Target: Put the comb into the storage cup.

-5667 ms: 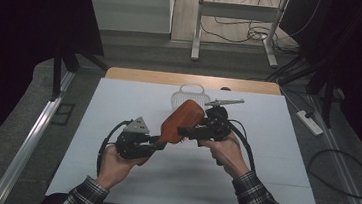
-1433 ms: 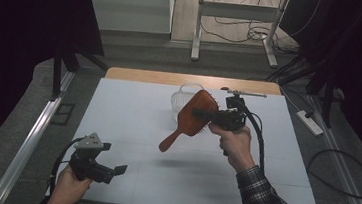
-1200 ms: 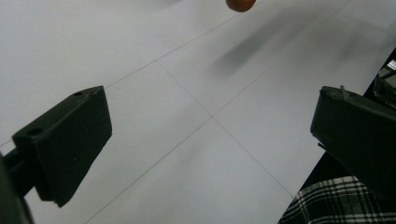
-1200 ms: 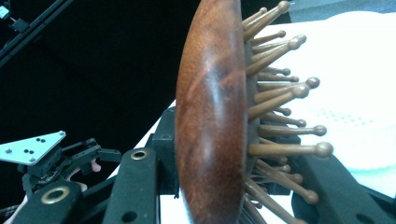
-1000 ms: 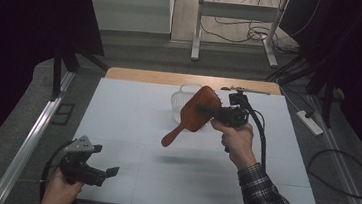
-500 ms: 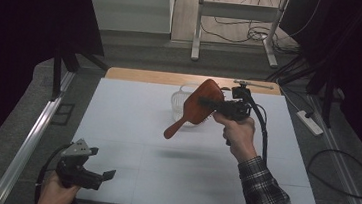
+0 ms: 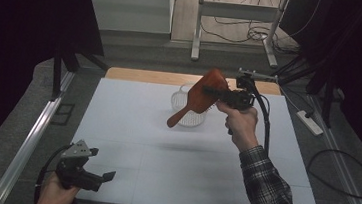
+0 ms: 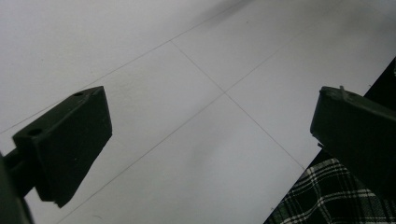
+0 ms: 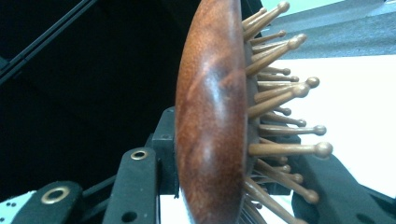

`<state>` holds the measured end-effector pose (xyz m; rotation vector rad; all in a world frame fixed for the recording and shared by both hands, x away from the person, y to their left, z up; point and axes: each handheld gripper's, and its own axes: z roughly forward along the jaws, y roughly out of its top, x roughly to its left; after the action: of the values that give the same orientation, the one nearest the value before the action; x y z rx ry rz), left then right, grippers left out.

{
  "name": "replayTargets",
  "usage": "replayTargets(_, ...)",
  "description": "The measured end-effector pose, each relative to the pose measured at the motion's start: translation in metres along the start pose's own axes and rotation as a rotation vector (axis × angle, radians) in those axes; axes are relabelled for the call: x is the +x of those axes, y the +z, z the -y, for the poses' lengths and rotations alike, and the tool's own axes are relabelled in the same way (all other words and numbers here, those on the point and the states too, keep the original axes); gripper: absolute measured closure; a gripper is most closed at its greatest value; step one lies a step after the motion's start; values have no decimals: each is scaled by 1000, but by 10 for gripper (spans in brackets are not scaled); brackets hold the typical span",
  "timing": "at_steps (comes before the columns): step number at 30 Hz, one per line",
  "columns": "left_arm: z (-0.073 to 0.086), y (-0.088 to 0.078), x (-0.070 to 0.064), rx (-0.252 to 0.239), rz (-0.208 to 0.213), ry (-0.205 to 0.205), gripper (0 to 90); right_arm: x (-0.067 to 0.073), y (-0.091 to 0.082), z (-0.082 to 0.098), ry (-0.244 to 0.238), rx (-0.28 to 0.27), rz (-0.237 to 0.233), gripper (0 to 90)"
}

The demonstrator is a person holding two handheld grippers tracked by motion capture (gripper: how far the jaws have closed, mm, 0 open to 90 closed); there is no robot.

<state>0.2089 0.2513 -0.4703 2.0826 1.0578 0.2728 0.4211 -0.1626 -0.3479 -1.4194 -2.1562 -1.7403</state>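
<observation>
Because the right gripper (image 7: 222,97) pinches the wooden hairbrush (image 7: 203,98) only by its head, above the wire basket (image 7: 188,113) at the far side of the table (image 7: 131,127), the long handle hanging down could swing and twist the brush loose. It might then land beside the basket or tip it. The left gripper (image 7: 103,179) rests spread and empty at the near edge.

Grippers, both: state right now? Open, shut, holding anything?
Left gripper: open, nothing between its jaws, low over the table.
Right gripper: shut on the wooden hairbrush, held in the air above the wire basket.
</observation>
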Motion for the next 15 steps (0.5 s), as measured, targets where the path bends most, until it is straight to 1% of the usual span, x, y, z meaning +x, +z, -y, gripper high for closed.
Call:
replayTargets(5, 0, 0, -1, 6, 1, 13, 0, -1, 2, -9, 2, -9, 14, 570)
replayTargets(15, 0, 1, 0, 6, 3, 4, 0, -3, 8, -26, 0, -31, 37, 570)
